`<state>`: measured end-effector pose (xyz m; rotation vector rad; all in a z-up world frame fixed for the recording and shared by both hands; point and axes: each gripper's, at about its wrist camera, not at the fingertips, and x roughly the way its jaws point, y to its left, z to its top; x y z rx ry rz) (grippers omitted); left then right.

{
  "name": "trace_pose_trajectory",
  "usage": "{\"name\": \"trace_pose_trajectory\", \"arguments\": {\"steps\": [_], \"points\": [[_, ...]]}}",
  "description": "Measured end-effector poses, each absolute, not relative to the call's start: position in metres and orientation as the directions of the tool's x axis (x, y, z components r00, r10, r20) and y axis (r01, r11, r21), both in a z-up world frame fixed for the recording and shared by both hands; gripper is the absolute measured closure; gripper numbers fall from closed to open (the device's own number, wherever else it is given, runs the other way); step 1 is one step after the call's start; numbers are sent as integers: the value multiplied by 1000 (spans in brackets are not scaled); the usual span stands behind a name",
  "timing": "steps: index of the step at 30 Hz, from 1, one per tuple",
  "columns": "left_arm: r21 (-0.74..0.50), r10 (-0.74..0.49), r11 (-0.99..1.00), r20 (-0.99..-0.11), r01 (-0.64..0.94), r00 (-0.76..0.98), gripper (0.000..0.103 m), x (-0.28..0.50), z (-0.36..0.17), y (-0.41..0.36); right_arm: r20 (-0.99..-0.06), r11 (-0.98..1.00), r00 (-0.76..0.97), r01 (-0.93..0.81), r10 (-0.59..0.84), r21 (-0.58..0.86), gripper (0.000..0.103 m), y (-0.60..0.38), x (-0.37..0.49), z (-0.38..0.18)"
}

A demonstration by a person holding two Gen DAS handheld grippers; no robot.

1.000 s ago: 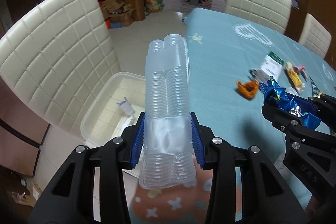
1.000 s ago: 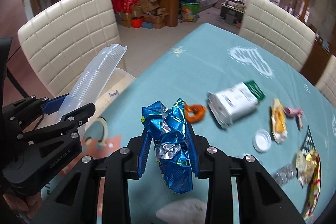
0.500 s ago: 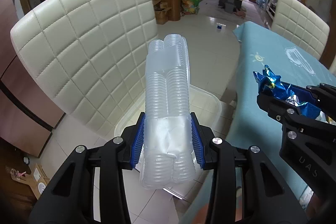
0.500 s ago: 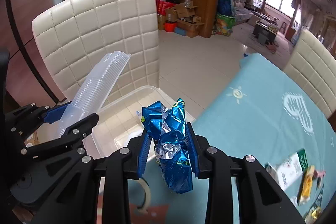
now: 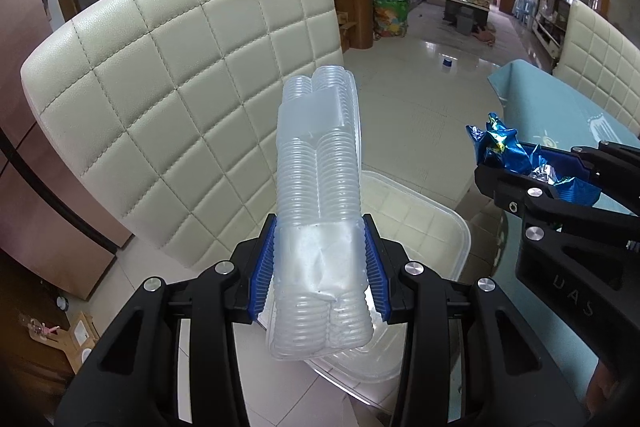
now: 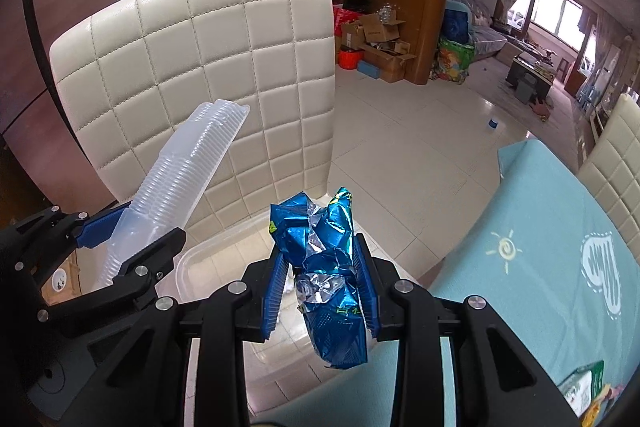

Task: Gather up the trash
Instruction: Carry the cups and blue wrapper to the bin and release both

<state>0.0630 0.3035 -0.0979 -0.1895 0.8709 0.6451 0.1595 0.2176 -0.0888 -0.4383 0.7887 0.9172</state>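
My left gripper (image 5: pixel 319 263) is shut on a stack of clear ribbed plastic containers (image 5: pixel 320 187), which stands up from the blue pads. The same stack (image 6: pixel 180 171) leans at the left of the right wrist view. My right gripper (image 6: pixel 320 283) is shut on a crumpled blue foil wrapper (image 6: pixel 324 267), also seen at the right as the blue wrapper (image 5: pixel 516 155). Both grippers hang over a clear plastic bin (image 5: pixel 432 211) on the seat of a cream quilted chair (image 5: pixel 168 107). The bin (image 6: pixel 216 251) shows between the two grippers.
The table with a light blue cloth (image 6: pixel 540 247) lies to the right, with a green-and-white packet (image 6: pixel 580 391) at its near corner. A second cream chair (image 5: pixel 596 67) stands beyond the table. Tiled floor (image 6: pixel 400 131) stretches behind, with boxes against a wooden cabinet.
Both grippers have swung left, away from the table's litter, and now hang over the bin on the chair. Each keeps its grip on its load.
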Motion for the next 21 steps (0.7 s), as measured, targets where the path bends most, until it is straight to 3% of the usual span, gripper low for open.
{"name": "trace_pose_trajectory", "arguments": {"steps": [8, 9, 12, 13, 21], "points": [[107, 462, 777, -766, -620, 447, 60, 69, -105, 319, -768, 531, 337, -847, 545, 6, 69, 236, 172, -94], [110, 465, 774, -767, -623, 443, 60, 69, -106, 321, -767, 531, 339, -847, 544, 2, 65, 233, 172, -94], [108, 462, 769, -775, -631, 431, 60, 69, -110, 325, -777, 531, 334, -847, 533, 0, 39, 234, 176, -96], [106, 460, 767, -778, -632, 428, 60, 69, -112, 326, -772, 536, 340, -845, 537, 1, 37, 232, 176, -96], [105, 453, 772, -783, -627, 427, 60, 73, -114, 326, -781, 567, 365, -824, 507, -18, 36, 223, 183, -99]]}}
